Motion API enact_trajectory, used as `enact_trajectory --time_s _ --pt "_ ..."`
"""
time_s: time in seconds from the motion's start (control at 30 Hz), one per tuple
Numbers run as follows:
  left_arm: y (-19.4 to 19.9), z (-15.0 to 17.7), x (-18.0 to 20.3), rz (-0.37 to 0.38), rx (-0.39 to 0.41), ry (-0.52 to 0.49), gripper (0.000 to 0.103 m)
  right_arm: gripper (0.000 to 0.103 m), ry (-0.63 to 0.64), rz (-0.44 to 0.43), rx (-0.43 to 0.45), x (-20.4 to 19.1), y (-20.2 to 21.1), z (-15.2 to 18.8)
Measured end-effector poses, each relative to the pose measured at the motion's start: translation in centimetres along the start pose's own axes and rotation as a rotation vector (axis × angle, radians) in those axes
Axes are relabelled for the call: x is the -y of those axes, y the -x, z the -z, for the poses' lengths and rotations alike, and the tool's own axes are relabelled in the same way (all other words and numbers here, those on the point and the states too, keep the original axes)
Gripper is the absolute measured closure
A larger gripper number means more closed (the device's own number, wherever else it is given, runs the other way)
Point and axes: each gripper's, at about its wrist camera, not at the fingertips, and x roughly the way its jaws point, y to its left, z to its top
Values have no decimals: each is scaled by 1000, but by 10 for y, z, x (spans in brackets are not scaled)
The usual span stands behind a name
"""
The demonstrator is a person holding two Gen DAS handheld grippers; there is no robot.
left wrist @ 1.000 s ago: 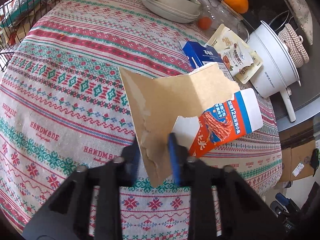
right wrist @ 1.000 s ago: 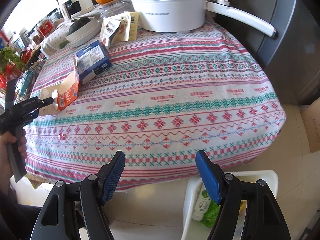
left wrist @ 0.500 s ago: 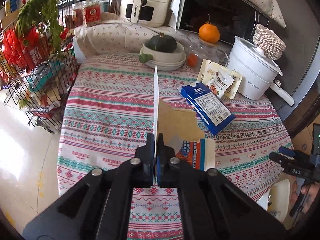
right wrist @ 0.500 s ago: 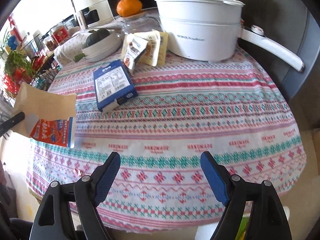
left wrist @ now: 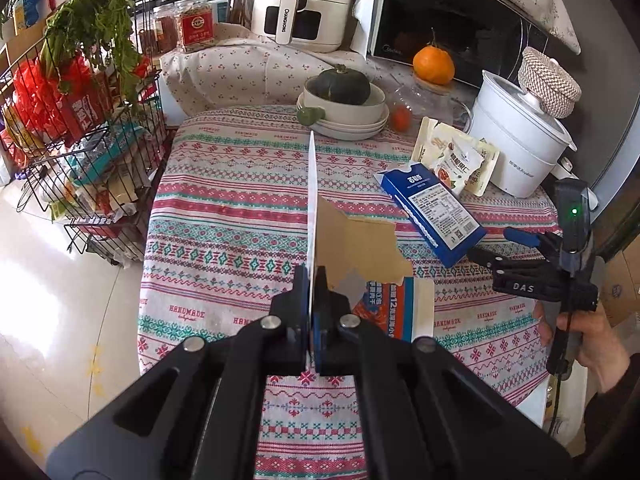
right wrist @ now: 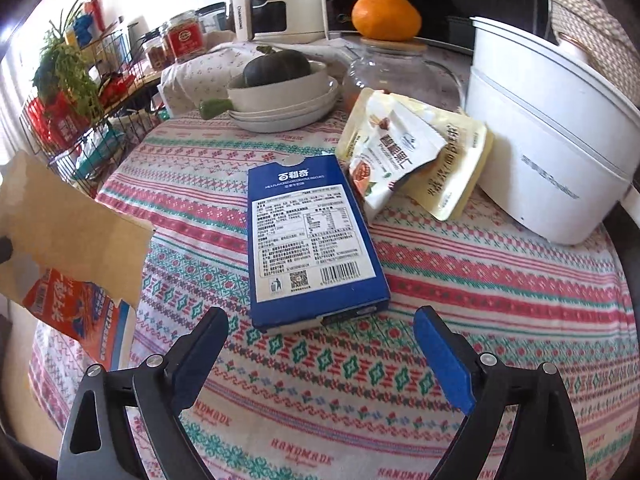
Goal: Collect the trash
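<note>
Left wrist view: left gripper (left wrist: 311, 280) clamped on torn orange carton (left wrist: 362, 248), lifted above tablecloth (left wrist: 224, 208), left of blue box (left wrist: 430, 208). First piece in hand, not binned.

Right wrist view: right gripper (right wrist: 320, 344) fingers wide apart, empty, just short of blue box (right wrist: 310, 240). Snack pouches (right wrist: 416, 152) right of box, untouched. Bin unseen.
</note>
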Motion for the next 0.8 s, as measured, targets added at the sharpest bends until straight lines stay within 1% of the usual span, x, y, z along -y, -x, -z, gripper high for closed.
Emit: enact_trajectory --time_s 0.2,0.27,0.3,0.43,0.53,0.63,0.67,0.7,0.8 --pt "-5 -2 2 -1 -21 -11 101 8 43 -8 -47 -7 -33 -9" --pt "-6 -2 0 -3 -24 -6 101 2 66 13 -39 -11 -39 -11" --pt "-7 -3 -1 -3 -26 -2 101 1 76 19 -38 -13 -41 -12" --pt "-8 -2 -3 -5 -33 7 101 0 134 71 -54 -22 -54 -16" --pt "-10 -1 -3 -8 -40 8 101 0 155 96 -67 -23 -60 -22" --pt "-12 -1 -3 -9 -47 9 101 0 174 134 -107 -18 -69 -26" --pt "-12 0 -3 -8 -47 9 101 2 166 126 -133 -16 -73 -27" --pt "-12 -1 -3 -8 -47 9 101 5 147 102 -133 -12 -74 -27" --pt "-11 -1 -2 -3 -44 8 101 7 82 69 -94 -2 -68 -28"
